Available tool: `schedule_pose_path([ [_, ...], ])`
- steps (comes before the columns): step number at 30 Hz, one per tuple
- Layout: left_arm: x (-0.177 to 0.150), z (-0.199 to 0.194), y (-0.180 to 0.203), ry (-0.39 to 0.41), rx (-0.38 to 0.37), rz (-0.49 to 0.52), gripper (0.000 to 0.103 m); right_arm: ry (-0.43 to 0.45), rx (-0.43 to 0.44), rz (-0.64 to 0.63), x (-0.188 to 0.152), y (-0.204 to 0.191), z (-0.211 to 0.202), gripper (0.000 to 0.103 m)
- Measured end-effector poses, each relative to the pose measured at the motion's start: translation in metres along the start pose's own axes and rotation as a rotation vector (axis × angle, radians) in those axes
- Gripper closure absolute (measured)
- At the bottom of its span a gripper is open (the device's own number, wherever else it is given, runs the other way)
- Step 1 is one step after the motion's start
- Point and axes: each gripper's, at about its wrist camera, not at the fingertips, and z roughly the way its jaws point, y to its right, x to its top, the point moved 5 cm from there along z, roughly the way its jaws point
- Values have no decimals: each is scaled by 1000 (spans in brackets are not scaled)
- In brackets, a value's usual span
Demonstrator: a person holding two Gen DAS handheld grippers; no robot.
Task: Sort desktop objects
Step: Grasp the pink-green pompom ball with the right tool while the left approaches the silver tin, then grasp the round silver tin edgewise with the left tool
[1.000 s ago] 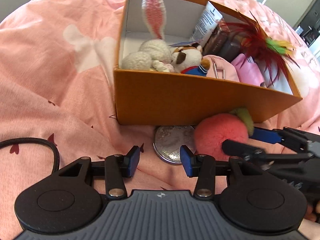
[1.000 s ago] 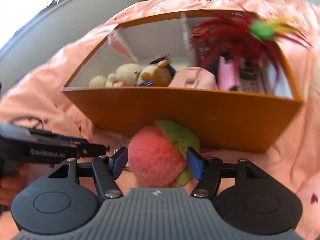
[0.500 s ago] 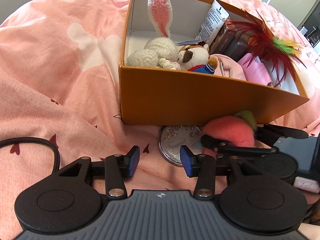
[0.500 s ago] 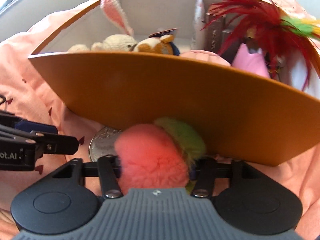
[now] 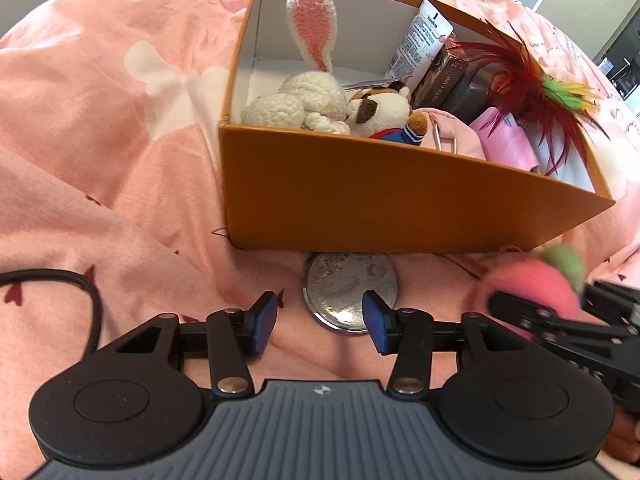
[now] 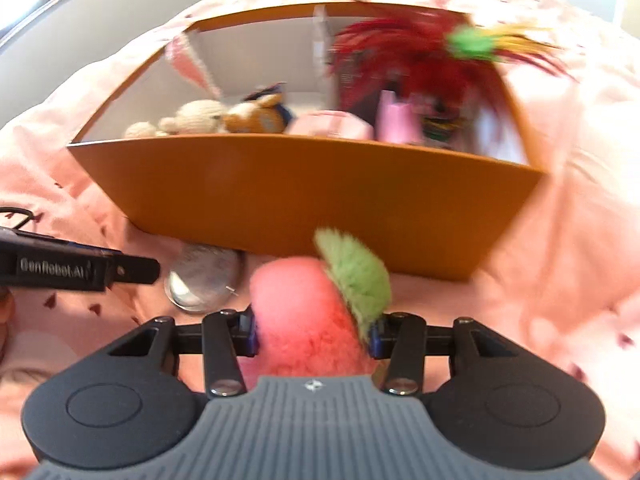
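Progress: box (image 5: 400,204) on the pink bedspread (image 5: 100,128) already holds bunny (image 5: 304,96), dog plush (image 5: 384,114), feather toy (image 5: 532,80) and cartons. Left to sort: plush peach (image 6: 308,320) and round tin (image 5: 350,290), both just before the box's near wall. Right gripper (image 6: 312,330) closing, pads pressing the peach: fuzzy pink, green leaf, squashed. Left gripper (image 5: 318,318) opening, empty, over the tin.

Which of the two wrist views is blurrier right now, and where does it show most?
Right wrist view: motion blur smears the orange cardboard box and red feather toy. Left wrist view: mostly sharp, round silver compact crisp; only the pink fluffy peach toy is blurred. Both bend straight edges, fisheye.
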Motion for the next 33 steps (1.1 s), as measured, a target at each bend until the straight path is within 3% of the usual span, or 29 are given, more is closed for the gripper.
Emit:
schedule_pose_path([
  [5, 6, 9, 12, -58, -18, -35, 44, -4, -77, 61, -6, 28, -17, 53],
  [13, 5, 35, 9, -84, 6, -155, 43, -32, -65, 89, -15, 38, -7, 48],
  [19, 3, 45, 11, -75, -12, -176, 26, -32, -49, 111, -16, 39, -7, 46],
  [22, 1, 50, 8, -71, -33, -205, 25, -33, -40, 119, -16, 39, -4, 46],
  [31, -2, 51, 2, -44, -56, -248, 25, -40, -37, 113, -16, 38, -3, 45],
  [33, -3, 46, 1, -26, -41, -247, 41, -40, -37, 114, -16, 38, -3, 45],
])
